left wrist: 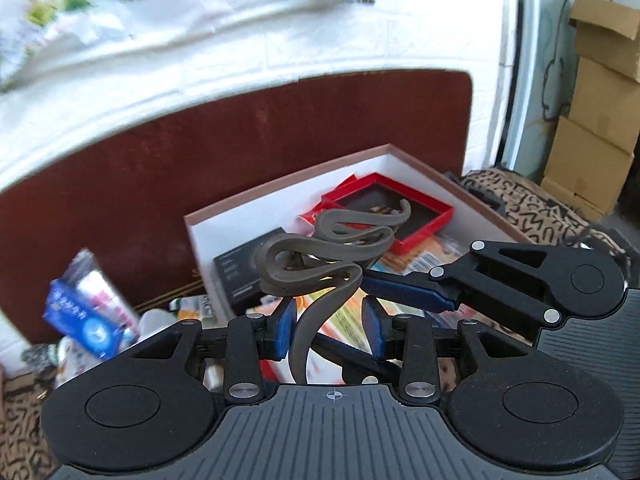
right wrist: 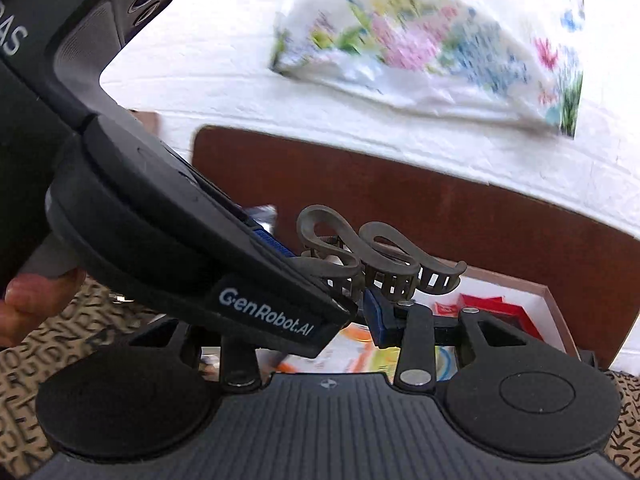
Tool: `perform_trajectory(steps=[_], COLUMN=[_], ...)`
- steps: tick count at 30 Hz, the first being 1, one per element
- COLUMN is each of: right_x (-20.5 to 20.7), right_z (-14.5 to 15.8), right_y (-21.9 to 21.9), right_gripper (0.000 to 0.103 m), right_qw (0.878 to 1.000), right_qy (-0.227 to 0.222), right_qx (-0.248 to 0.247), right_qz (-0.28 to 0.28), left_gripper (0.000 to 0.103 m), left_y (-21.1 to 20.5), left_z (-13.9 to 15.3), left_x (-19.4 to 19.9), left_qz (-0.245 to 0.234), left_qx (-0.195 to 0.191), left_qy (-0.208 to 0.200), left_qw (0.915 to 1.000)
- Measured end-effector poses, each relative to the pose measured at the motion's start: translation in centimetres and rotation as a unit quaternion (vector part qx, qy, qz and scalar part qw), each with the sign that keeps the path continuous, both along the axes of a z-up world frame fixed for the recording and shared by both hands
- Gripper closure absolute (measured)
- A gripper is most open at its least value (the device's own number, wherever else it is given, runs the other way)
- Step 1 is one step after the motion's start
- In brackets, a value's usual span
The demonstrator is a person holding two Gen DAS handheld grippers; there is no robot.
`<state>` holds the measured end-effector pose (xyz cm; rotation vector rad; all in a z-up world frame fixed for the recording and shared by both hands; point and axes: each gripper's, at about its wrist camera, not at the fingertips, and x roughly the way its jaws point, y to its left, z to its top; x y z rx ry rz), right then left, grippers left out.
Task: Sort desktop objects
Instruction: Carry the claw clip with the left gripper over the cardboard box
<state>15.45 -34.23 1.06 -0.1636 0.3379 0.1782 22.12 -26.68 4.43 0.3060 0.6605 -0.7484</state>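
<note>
Board (left wrist: pixel 280 140) against white wall (left wrist: pixel 320 52), patterned cloth (left wrist: pixel 540 208) below; left gripper (left wrist: pixel 330 328), right gripper (right wrist: pixel 360 308) half-spread round hair clip (left wrist: pixel 320 256), hold unclear.

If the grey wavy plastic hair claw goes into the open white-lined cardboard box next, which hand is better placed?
Left, probably: the hair claw runs between the pads of the left gripper and the box lies straight ahead of it. The right gripper reaches in sideways, its view largely blocked. Neither grip is clear.
</note>
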Motion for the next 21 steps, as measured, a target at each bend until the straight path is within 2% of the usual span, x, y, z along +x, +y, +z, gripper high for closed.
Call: perform_trajectory(steps=[4, 8, 10, 12, 13, 14, 15, 16, 18, 21], right_x=[3.4, 5.7, 7.3, 8.3, 8.4, 8.7, 9.0, 8.9, 8.7, 8.9], right_z=[-0.4, -1.0, -1.2, -1.5, -1.7, -1.8, -1.8, -1.8, -1.7, -1.8], right_y=[-1.0, -2.0, -2.3, -2.6, -2.7, -2.8, -2.7, -2.8, -3.1, -3.5], right_gripper=[0.057, 0.057, 0.057, 0.054, 0.054, 0.046, 0.026, 0.019, 0.017, 0.006], right_qw=[0.999, 0.998, 0.997, 0.995, 0.995, 0.994, 0.993, 0.993, 0.993, 0.992], right_qy=[0.038, 0.067, 0.081, 0.094, 0.098, 0.102, 0.1, 0.094, 0.094, 0.093], right_qx=[0.01, 0.007, 0.013, 0.024, 0.028, 0.031, 0.031, 0.031, 0.039, 0.036], right_qz=[-0.009, -0.013, -0.014, -0.02, -0.024, -0.036, -0.048, -0.059, -0.063, -0.077], left_gripper=[0.052, 0.049, 0.043, 0.031, 0.017, 0.006, 0.002, 0.0, 0.0, 0.0], left_y=[-1.6, -2.7, -2.8, -2.6, -2.4, -2.0, -1.5, -0.9, -0.1, 0.3], left_z=[-1.2, -2.4, -2.9, -3.1, -3.3, -3.4, -3.4, -3.4, -3.4, -3.3], left_x=[4.4, 7.2, 8.4, 9.4, 10.0, 10.4, 10.7, 10.9, 11.2, 11.2], left_qz=[0.0, 0.007, 0.013, 0.028, 0.043, 0.057, 0.066, 0.072, 0.084, 0.098], left_qx=[-0.005, -0.003, -0.009, -0.015, -0.017, -0.022, -0.034, -0.051, -0.078, -0.081], left_qy=[0.035, 0.041, 0.049, 0.049, 0.049, 0.051, 0.054, 0.058, 0.068, 0.075], left_qw=[0.9994, 0.9992, 0.9987, 0.9983, 0.9977, 0.9968, 0.9958, 0.9944, 0.9911, 0.989])
